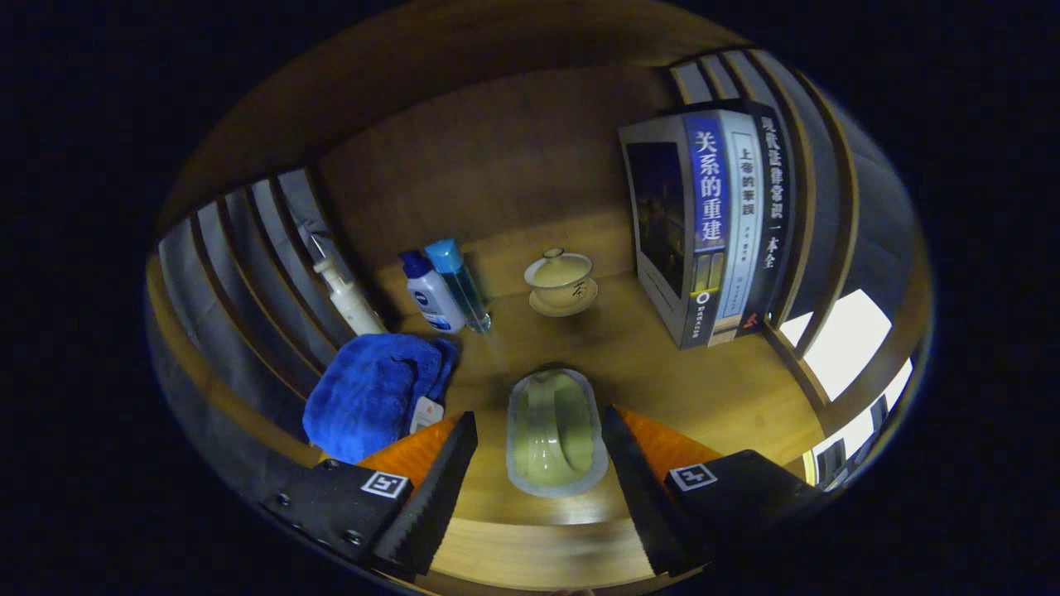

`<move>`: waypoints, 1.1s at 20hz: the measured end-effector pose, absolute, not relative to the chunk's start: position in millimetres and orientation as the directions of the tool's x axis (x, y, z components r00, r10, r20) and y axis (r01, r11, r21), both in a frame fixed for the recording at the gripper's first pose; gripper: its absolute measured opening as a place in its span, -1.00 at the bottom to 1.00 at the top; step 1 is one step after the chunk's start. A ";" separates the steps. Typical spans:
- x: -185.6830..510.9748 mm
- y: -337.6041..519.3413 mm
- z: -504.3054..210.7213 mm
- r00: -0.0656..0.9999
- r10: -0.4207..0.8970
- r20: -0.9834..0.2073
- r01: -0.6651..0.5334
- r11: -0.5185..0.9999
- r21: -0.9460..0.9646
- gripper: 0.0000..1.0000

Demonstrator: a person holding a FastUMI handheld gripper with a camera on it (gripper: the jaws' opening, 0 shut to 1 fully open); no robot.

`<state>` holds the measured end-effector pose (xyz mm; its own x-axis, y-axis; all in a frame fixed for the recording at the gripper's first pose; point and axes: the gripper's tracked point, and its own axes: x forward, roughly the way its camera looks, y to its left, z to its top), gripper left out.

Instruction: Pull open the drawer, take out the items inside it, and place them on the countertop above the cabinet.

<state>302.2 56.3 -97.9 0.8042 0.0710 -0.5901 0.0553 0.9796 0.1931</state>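
My gripper (538, 430) is open above the wooden countertop (704, 381). Between its two fingers lies a pale green oblong dish with a grey rim (555, 432), resting flat on the wood, with a gap on each side so neither finger touches it. Left of the left finger sits a crumpled blue towel (368, 393) with a white tag.
Beyond the fingers stand a white pump bottle (349, 295), a white bottle with a blue cap (432, 294), a slim clear blue bottle (460, 285) and a beige lidded tea cup on a saucer (561, 281). Upright books (712, 223) stand at the right. Slatted wooden sides flank the countertop.
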 end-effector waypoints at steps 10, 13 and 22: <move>177.3 1.4 -31.6 0.925 0.000 -0.381 0.045 0.993 0.108 0.97; 126.5 14.3 -39.6 0.948 0.015 -0.317 0.014 0.996 0.089 0.97; 44.6 57.9 -68.5 0.982 0.025 -0.189 -0.019 0.999 0.033 0.96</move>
